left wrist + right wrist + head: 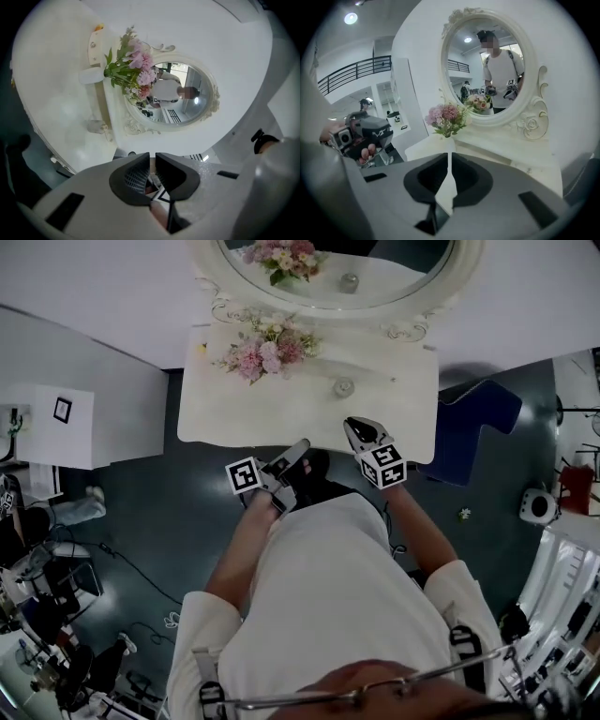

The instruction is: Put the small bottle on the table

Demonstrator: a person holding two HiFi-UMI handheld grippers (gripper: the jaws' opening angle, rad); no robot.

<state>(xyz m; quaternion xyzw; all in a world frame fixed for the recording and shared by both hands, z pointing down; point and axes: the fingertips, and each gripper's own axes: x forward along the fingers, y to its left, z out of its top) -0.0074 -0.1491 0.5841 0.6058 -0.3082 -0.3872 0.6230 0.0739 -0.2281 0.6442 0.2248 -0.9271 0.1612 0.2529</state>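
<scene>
The small bottle (344,387) stands upright on the white counter (216,413), a little to the right of the middle and about halfway between the front edge and the back edge, and no gripper touches it. A bunch of pink flowers (265,348) is near the back edge, to the left of the bottle, and an oval mirror (412,298) rises behind the back edge. The person holds the 2 grippers at the front edge. The right gripper (354,426) reaches just over this edge, in front of the bottle but apart from it. Its jaws are closed, with nothing between them. The left gripper (298,450) is just off the front edge, near the middle. Its jaws are almost together too, with only a narrow slit, and they are empty.
</scene>
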